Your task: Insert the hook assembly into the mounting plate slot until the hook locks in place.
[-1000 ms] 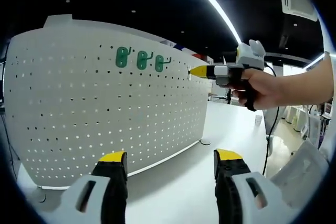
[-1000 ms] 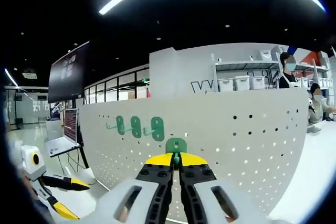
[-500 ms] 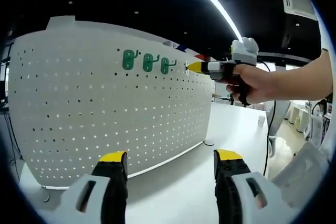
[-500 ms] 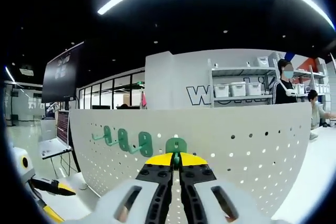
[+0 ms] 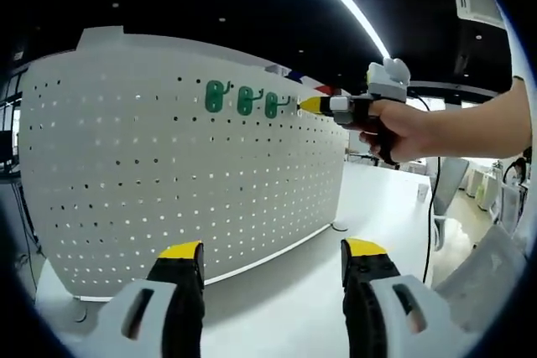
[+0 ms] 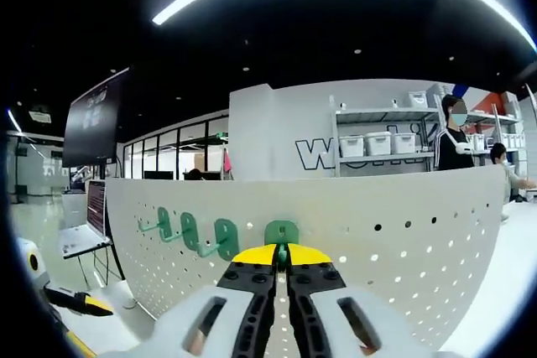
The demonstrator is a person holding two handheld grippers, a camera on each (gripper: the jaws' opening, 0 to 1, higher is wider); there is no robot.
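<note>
right gripper (image 6: 281,256) pinching green hook (image 6: 281,233) against pegboard (image 6: 403,232); left gripper (image 5: 273,262) spread, idle. risk: slight tilt, tab misses slot, hook pops loose.

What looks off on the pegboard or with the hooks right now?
Nothing stands out. Three green hooks sit in an even row on the white pegboard, upright and level. The right gripper holds a fourth green hook at the board beside them. The left gripper hangs open, apart from the board.
</note>
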